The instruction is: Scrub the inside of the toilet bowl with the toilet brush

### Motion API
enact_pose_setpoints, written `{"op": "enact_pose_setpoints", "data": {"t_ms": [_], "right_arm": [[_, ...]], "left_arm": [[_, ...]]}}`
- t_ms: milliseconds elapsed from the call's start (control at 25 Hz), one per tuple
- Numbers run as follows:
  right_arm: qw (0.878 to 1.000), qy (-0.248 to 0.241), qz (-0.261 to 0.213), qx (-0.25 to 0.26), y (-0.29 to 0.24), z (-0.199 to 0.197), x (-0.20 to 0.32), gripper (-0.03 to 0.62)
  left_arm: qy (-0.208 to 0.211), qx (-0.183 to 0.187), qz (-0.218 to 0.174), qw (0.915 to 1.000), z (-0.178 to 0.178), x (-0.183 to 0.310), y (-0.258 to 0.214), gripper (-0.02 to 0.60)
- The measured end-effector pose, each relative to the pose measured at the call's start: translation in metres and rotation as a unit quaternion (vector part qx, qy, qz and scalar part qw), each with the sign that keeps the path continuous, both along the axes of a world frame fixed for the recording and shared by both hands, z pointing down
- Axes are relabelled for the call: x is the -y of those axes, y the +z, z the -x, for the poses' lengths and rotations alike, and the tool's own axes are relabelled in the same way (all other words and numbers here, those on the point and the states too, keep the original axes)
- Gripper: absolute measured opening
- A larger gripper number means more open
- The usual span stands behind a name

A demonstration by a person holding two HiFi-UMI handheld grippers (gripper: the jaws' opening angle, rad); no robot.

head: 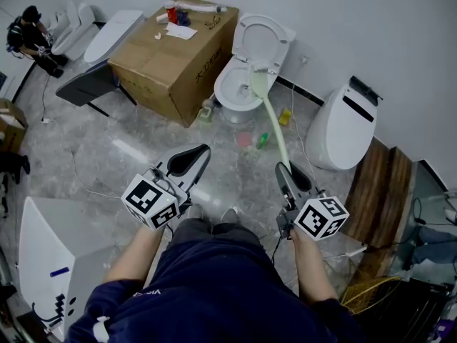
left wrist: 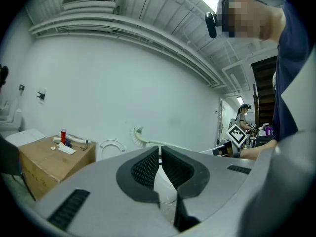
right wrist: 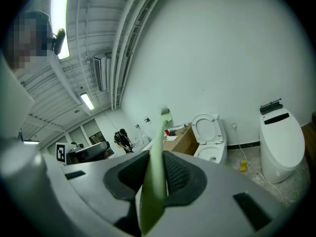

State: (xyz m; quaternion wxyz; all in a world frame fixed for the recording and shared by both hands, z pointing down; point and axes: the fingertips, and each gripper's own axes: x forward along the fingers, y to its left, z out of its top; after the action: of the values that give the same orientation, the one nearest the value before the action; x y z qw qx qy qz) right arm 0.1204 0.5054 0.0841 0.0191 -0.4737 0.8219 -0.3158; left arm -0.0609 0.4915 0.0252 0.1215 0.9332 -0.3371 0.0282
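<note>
A white toilet (head: 246, 70) with its lid up stands against the back wall; the right gripper view shows the toilet (right wrist: 211, 143) too. My right gripper (head: 291, 174) is shut on the pale green handle of the toilet brush (head: 275, 127). The brush head (head: 258, 83) hangs over the bowl's rim, above the opening. In the right gripper view the brush handle (right wrist: 154, 177) runs up between the jaws. My left gripper (head: 196, 156) is shut with nothing in it, held in the air left of the brush. The left gripper view shows the brush head (left wrist: 137, 135) in the distance.
A cardboard box (head: 175, 52) with small items on top stands left of the toilet. A second white toilet (head: 345, 127) stands to the right. Small bottles (head: 262, 140) and a cable lie on the floor before the bowl. A person (head: 32, 38) crouches at far left.
</note>
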Motion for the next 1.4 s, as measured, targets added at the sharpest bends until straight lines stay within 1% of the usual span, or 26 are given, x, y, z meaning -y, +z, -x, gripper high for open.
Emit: {"op": "enact_pose_setpoints", "data": {"t_ms": [360,680,1200,1400], "right_arm": [[1.000,0.003,0.004,0.000,0.008,-0.014,0.010,0.092],[1.000,0.002,-0.001,-0.001,0.007,-0.022,0.031,0.092],[1.000,0.002,-0.003,-0.004,0.013,-0.031,0.074,0.092],[1.000,0.003,0.008,-0.006,0.024,-0.030,0.095,0.092]], "left_arm": [[-0.009,0.000,0.001,1.0000,-0.007,0.009,0.004,0.041],[-0.011,-0.004,-0.002,0.9999,-0.014,0.028,0.005,0.041],[-0.012,-0.006,-0.006,0.9999,-0.020,0.073,0.008,0.041],[-0.012,-0.006,0.000,0.9999,-0.018,0.095,0.015,0.041]]}}
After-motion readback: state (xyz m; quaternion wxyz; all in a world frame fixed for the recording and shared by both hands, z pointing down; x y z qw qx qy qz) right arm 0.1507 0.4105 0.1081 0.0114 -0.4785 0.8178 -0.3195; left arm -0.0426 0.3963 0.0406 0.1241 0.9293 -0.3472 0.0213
